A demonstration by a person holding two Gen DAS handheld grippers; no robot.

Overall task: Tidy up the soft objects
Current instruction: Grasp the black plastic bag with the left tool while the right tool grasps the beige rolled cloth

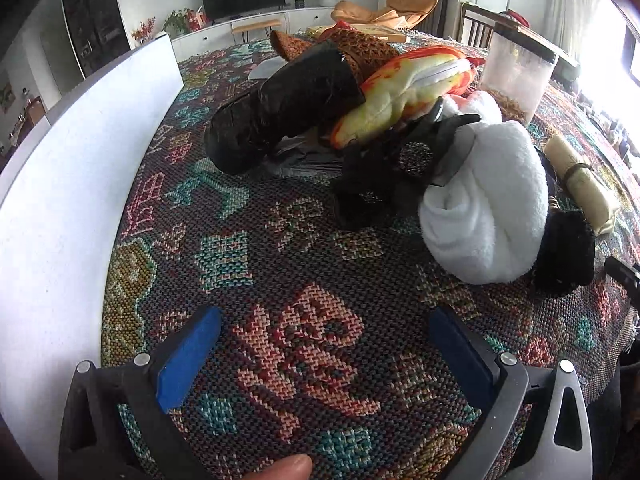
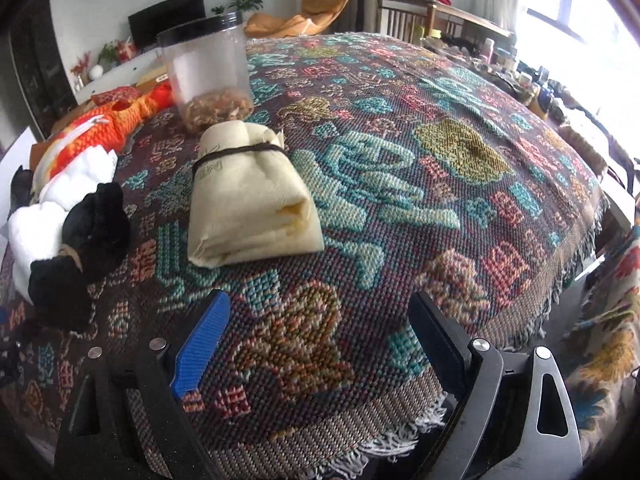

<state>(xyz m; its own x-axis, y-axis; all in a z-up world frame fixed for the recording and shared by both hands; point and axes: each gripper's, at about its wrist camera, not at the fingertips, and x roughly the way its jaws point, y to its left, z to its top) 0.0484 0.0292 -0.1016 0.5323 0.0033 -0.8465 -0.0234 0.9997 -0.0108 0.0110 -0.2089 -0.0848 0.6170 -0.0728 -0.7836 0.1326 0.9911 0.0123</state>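
On the woven cloth (image 2: 400,160), the soft things sit in a loose pile at the left side: black roll (image 1: 280,108), fish plush (image 1: 400,96), white plush (image 1: 492,208) with a black plush (image 1: 564,256) touching it, dark rag (image 1: 384,176) between them. The cream bundle (image 2: 248,200), tied with a dark band, lies apart to the right, just in front of the jar (image 2: 208,72). A white panel (image 1: 60,180) stands along the pile's left edge; can't tell if it's a bin wall.

Risks, biggest first:
- Pile is tangled. Grabbing the white plush likely drags the rag or black plush along, since they touch and overlap.
- Cloth is loose weave with a fringe (image 2: 400,448) at the near edge. A low approach could snag the fingers in it and shift the whole layout.
- Jar is near the bundle. A sweep past the bundle could tip it; contents look loose.
- Band on the bundle may slip if pinched off-centre, letting the folds fall open.

Pose: left gripper (image 1: 324,344) hovers low over bare cloth, jaws wide apart, empty, aimed at the pile. A fingertip (image 1: 288,468) shows at the bottom edge. Right gripper (image 2: 320,332) is also spread and empty, near the table edge, pointed roughly at the bundle.
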